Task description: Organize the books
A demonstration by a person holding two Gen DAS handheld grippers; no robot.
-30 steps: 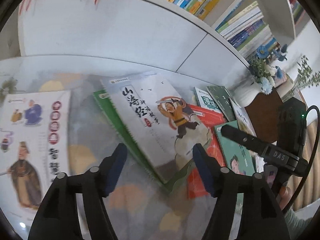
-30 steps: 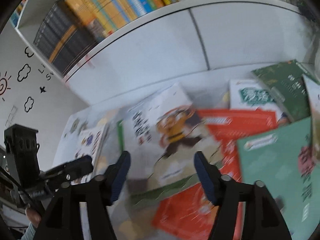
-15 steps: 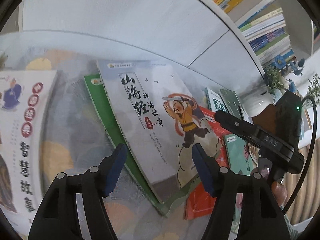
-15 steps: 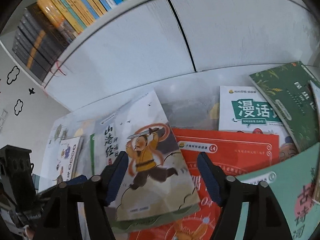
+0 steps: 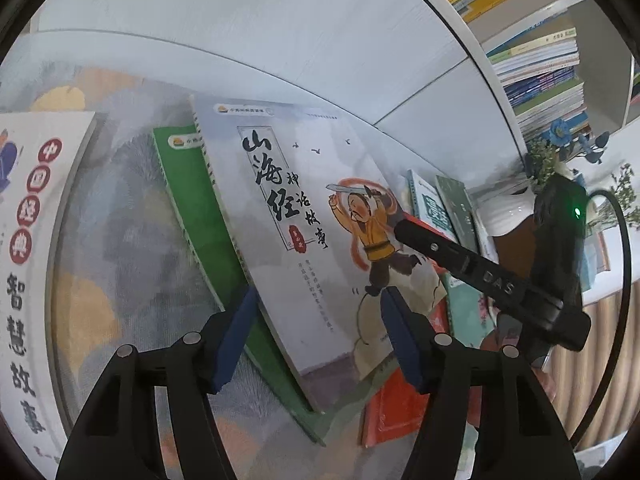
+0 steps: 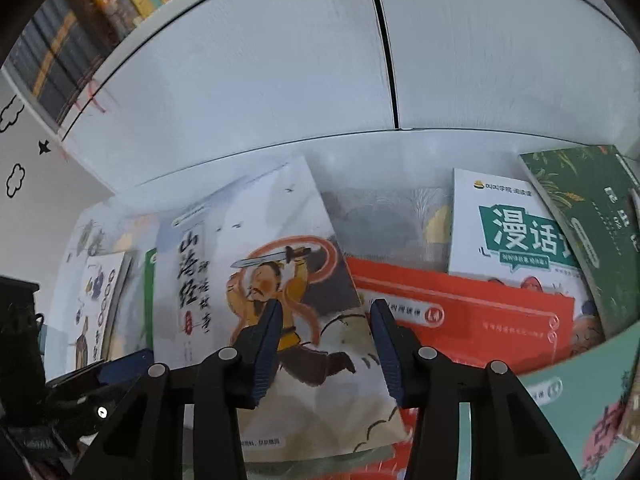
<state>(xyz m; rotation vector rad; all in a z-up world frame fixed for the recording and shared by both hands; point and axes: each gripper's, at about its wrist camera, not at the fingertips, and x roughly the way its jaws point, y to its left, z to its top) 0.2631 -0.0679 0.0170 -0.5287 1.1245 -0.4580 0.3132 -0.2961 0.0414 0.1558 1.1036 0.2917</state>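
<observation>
White-covered and printed with red roundels, the storybook (image 5: 28,264) lies flat far to the left of your left gripper (image 5: 316,320). Just beyond that gripper's left pad sits the green book (image 5: 200,216), and on top of it the pale swordsman book (image 5: 304,240), its lower edge running between the two pads. Your left jaws are closing with a clear gap on both sides; neither pad presses the cover. To the right of them, the red book (image 5: 396,404) pokes out from under the swordsman book.

Your right gripper (image 6: 324,340) hangs over the same swordsman book (image 6: 256,300), its left pad above the yellow-robed figure, its right pad at the cover's right edge. Those jaws are closing too, with nothing gripped. Right of them lies the red book (image 6: 472,324), beyond it the white book with a teal title (image 6: 508,232), then the dark green book (image 6: 588,216), and nearest you the mint-green book (image 6: 576,408). All rest on the patterned table (image 6: 384,216).
</observation>
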